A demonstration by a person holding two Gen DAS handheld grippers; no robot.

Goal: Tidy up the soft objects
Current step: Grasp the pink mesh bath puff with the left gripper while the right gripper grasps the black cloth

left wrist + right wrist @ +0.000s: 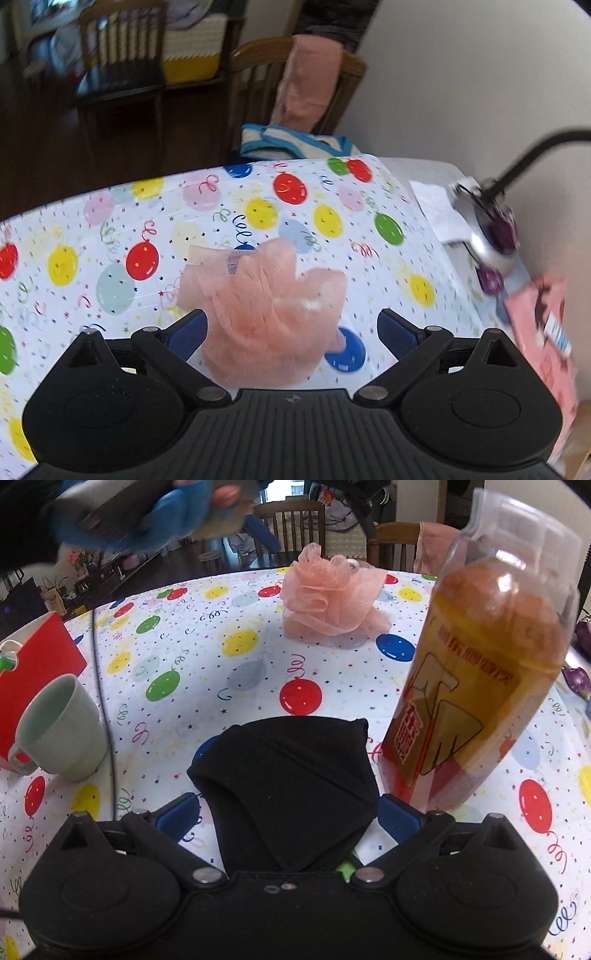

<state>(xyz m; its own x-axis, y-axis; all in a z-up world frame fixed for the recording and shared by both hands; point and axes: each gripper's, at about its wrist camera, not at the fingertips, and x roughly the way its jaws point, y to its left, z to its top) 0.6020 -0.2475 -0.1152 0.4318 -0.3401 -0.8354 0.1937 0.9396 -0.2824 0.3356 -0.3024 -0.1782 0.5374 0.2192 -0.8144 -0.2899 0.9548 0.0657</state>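
- The left gripper (291, 332) is spread wide around the pink mesh sponge (269, 306) on the balloon tablecloth (110, 240).
- A mug (61, 727) stands left.
- The right gripper (288, 812) is spread around the black cloth (291, 790).
- A bottle (480, 679) stands close on the right.

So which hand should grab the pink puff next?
Probably the left. Its gripper is open with the pink puff right between its fingers. The right gripper sits around the black cloth, with the puff far across the table.
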